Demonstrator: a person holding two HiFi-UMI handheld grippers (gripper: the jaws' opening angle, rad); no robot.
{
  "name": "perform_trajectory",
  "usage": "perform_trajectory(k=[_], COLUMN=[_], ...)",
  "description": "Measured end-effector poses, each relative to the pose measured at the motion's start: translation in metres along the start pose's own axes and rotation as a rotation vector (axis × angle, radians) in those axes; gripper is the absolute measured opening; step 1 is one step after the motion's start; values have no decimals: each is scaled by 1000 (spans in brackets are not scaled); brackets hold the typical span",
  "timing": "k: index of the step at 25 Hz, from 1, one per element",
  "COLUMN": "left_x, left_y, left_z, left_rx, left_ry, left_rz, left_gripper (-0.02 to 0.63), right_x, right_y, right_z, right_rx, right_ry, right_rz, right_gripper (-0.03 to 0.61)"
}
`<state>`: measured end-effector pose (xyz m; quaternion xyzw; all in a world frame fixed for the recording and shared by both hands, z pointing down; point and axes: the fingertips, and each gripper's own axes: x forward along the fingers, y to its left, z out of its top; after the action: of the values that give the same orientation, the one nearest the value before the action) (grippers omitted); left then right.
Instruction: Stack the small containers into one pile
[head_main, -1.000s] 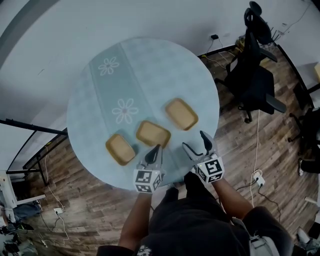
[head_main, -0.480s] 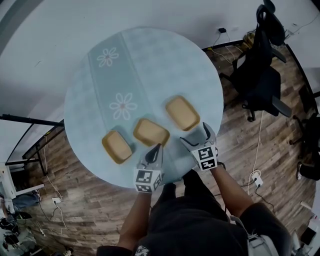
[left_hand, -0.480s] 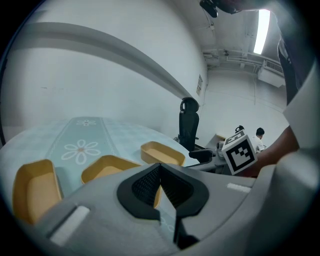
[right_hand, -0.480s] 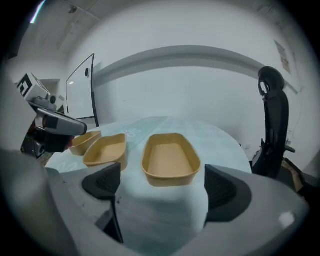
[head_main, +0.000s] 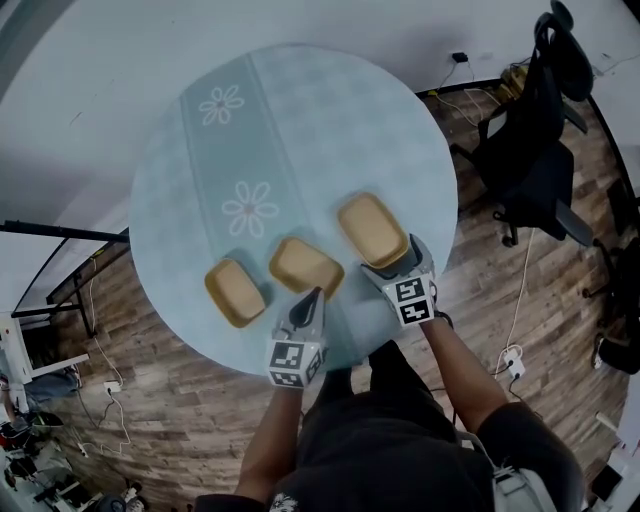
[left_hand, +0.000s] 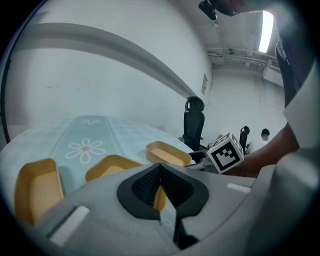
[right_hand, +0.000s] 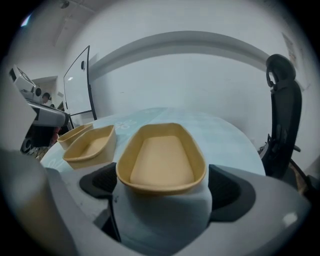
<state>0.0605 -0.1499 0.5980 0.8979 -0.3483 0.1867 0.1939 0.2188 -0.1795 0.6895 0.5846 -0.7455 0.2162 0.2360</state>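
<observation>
Containers (head_main: 305, 266) in row near front edge, open tabletop (head_main: 330, 120) beyond

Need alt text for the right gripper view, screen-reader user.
The right hand-held gripper, jaws just opened wide, straddles the near end of a tan container without gripping it, on a round table with a pale blue cloth. A second tan container and a third sit to its left; a black office chair stands at right.
</observation>
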Motion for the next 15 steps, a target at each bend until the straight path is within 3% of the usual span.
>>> perform_trajectory(k=[7, 15], left_x=[1, -5], left_y=[0, 5], left_z=[1, -3], left_rx=[-5, -12], left_ry=[-15, -14], left_rz=[12, 17], left_gripper=[5, 5], right_x=[9, 9], right_y=[3, 4], right_z=[5, 7], right_rx=[12, 3], right_ry=[13, 15], right_rz=[59, 47], right_gripper=[557, 538])
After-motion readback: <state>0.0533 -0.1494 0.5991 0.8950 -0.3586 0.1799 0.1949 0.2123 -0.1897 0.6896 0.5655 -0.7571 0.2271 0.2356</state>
